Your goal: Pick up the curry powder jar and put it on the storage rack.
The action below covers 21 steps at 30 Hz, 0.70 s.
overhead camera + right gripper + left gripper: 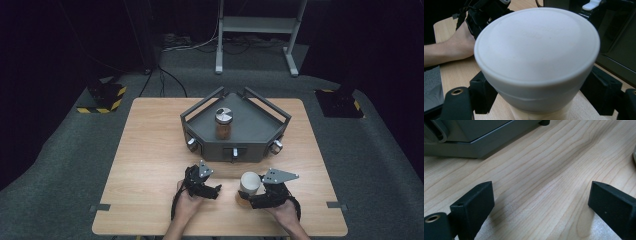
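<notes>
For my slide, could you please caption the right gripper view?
White-lidded jar between the right tongs on the wooden table, grey tray behind.

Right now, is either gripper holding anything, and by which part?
The right gripper has its jaws around the white-lidded jar, below the lid; firm contact cannot be told. The left gripper is open over bare table.

Bare table (150, 150) lies left of the grey tray (235, 145), which blocks ahead.
</notes>
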Each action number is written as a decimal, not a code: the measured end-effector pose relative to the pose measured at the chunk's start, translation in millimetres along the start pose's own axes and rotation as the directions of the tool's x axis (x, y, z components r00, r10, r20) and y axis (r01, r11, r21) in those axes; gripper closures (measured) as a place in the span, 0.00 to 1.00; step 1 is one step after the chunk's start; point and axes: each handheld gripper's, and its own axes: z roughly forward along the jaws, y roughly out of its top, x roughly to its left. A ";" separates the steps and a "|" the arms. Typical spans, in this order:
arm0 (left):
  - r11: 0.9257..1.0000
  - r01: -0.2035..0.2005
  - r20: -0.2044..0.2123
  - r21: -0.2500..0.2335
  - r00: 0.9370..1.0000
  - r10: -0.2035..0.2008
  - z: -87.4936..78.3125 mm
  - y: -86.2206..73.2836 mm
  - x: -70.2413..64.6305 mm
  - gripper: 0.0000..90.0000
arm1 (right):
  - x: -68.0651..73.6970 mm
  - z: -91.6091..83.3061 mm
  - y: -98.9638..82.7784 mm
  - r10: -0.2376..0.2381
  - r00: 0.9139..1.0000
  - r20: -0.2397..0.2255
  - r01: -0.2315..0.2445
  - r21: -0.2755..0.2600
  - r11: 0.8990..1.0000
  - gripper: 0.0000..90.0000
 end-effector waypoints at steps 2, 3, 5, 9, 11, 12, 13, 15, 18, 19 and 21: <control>1.000 0.000 0.000 0.000 1.000 0.000 0.0 0.0 0.0 0.07 | 0.6 0.1 -0.1 -0.005 1.000 0.003 0.005 0.001 1.000 0.26; 1.000 0.000 0.000 0.000 1.000 0.000 0.0 0.0 0.0 0.07 | 0.9 0.0 -0.3 -0.007 1.000 0.004 0.007 0.001 1.000 0.27; 1.000 0.001 0.000 0.000 1.000 -0.001 0.0 0.0 0.0 0.07 | 1.4 -0.5 -0.7 -0.011 1.000 0.006 0.011 -0.003 1.000 0.29; 1.000 0.000 0.000 0.000 1.000 0.000 0.0 0.0 0.0 0.07 | 2.8 -1.2 -1.2 -0.021 1.000 0.005 0.021 -0.012 1.000 0.33; 1.000 0.000 0.000 0.000 1.000 0.000 0.0 0.0 0.0 0.07 | 2.8 -1.2 -1.6 -0.023 1.000 0.004 0.024 -0.016 1.000 0.34; 1.000 0.000 0.000 0.000 1.000 0.000 0.0 0.0 0.0 0.07 | 3.0 -1.2 -2.4 -0.023 1.000 0.002 0.023 -0.021 1.000 0.35; 1.000 0.000 0.000 0.000 1.000 0.000 0.0 0.0 0.0 0.07 | 3.4 -1.3 -2.6 -0.023 1.000 0.002 0.023 -0.022 0.999 0.35; 1.000 0.000 0.000 0.000 1.000 0.000 0.0 0.0 0.0 0.07 | 4.5 -1.4 -2.8 -0.026 1.000 0.007 0.026 -0.023 0.999 0.35; 1.000 0.000 0.000 0.000 1.000 0.000 0.0 0.0 0.0 0.07 | 6.2 -1.7 -3.3 -0.033 0.999 0.013 0.033 -0.025 0.999 0.36; 1.000 0.000 0.000 0.000 1.000 0.000 0.0 0.0 0.0 0.07 | 6.7 -1.8 -3.1 -0.038 0.999 0.015 0.038 -0.025 0.999 0.37; 1.000 0.000 0.000 0.000 1.000 0.000 0.0 0.0 0.0 0.07 | 7.0 -1.9 -3.1 -0.045 0.999 0.017 0.045 -0.024 0.999 0.37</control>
